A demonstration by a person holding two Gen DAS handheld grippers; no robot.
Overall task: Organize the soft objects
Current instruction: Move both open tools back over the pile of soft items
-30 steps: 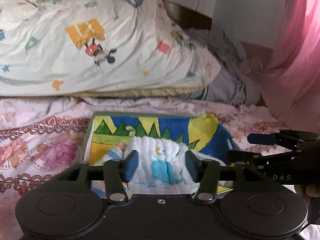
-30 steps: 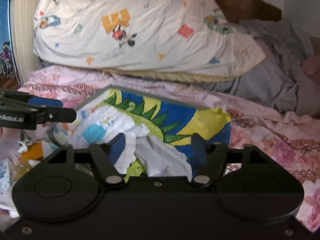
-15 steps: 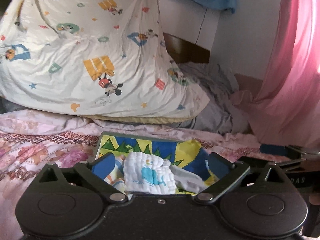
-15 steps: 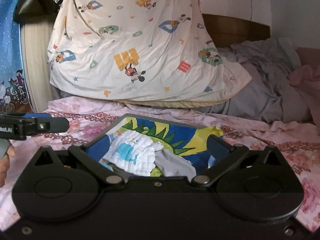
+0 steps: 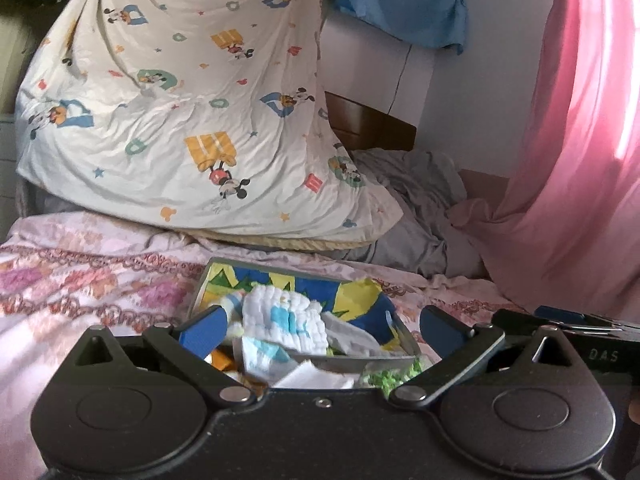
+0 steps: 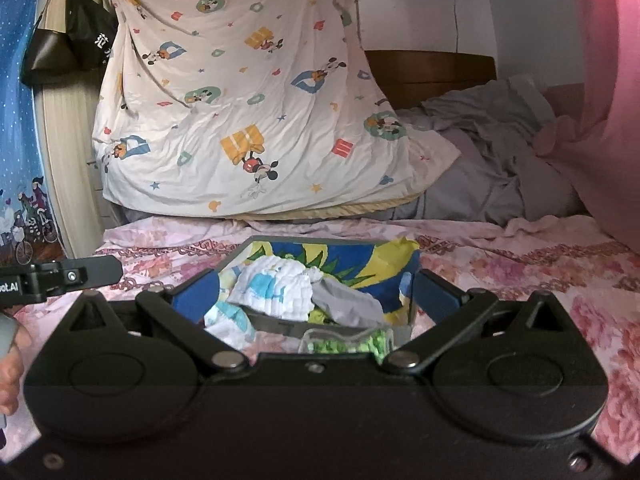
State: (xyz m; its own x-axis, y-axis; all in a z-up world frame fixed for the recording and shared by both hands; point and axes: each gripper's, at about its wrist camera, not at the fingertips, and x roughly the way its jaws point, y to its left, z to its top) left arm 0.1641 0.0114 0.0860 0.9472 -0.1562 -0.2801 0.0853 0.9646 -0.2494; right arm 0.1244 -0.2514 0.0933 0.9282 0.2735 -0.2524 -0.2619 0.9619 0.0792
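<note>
A grey-rimmed box [image 5: 352,358] [image 6: 280,322] lined with blue, yellow and green fabric sits on the floral bed sheet. A white quilted cloth with blue whale print [image 5: 286,320] [image 6: 276,288] lies on top inside it, beside a grey cloth [image 6: 346,304]. Another white and blue cloth [image 6: 230,322] hangs over the box's near-left rim. My left gripper [image 5: 322,326] is open, held back from the box with nothing between its fingers. My right gripper [image 6: 316,290] is open too, also pulled back and holding nothing.
A cartoon-print white duvet [image 5: 192,128] [image 6: 248,120] is heaped behind the box. Grey bedding [image 6: 488,160] and a pink curtain [image 5: 580,160] lie to the right. A wooden headboard [image 6: 428,72] and dark bags [image 6: 76,36] stand at the back. A green-patterned item [image 6: 352,344] lies in front of the box.
Both grippers opened wide, let go of the cloths in the box, and drew back and up, so the box now looks smaller and farther away.
</note>
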